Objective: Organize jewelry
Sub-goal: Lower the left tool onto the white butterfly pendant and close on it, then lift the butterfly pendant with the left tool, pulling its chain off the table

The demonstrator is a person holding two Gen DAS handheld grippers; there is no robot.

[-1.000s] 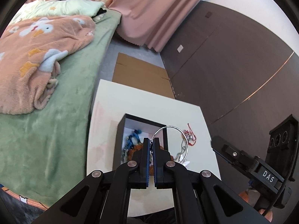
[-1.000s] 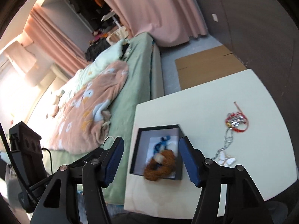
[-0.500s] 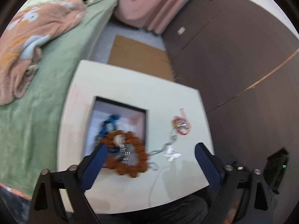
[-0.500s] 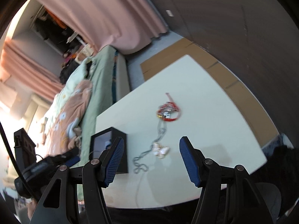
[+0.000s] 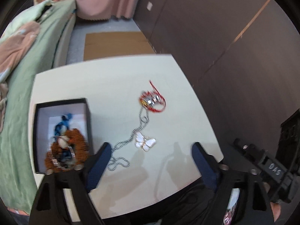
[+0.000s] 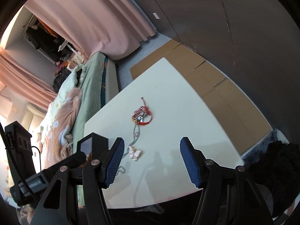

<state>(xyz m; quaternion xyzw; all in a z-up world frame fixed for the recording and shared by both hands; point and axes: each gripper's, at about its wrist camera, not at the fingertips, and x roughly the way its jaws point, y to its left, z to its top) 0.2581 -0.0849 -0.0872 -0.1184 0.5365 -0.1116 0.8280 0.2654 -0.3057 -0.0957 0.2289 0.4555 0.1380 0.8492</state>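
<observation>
Left hand-held gripper [image 5: 150, 155] hangs over the near side of the white bench [image 5: 116, 78], pads apart and closing in, nothing between them but bare bench top. Just ahead of it lies the butterfly pendant [image 5: 145, 142], flat on the bench, a little nearer the left pad. Its silver chain [image 5: 131, 136] snakes from the pendant both ways: one loop curls up against the left pad's tip, the other run climbs away to the red bracelet [image 5: 152, 101], a tangled cord with silver beads farther up the bench. Off to the left sits the black box [image 5: 88, 112], open, with a brown bead bracelet [image 5: 80, 146], something blue [image 5: 62, 123] and a silver piece piled inside; its near corner sits right beside the left finger.

Right hand-held gripper [image 6: 151, 159] hovers over the same near edge, pads apart, empty. From its view the pendant [image 6: 135, 154] lies just inside the left pad, close to it, with the chain [image 6: 135, 133] running up to the red bracelet [image 6: 142, 116] well ahead. The box [image 6: 97, 142] peeks out behind the left finger, partly hidden.
</observation>
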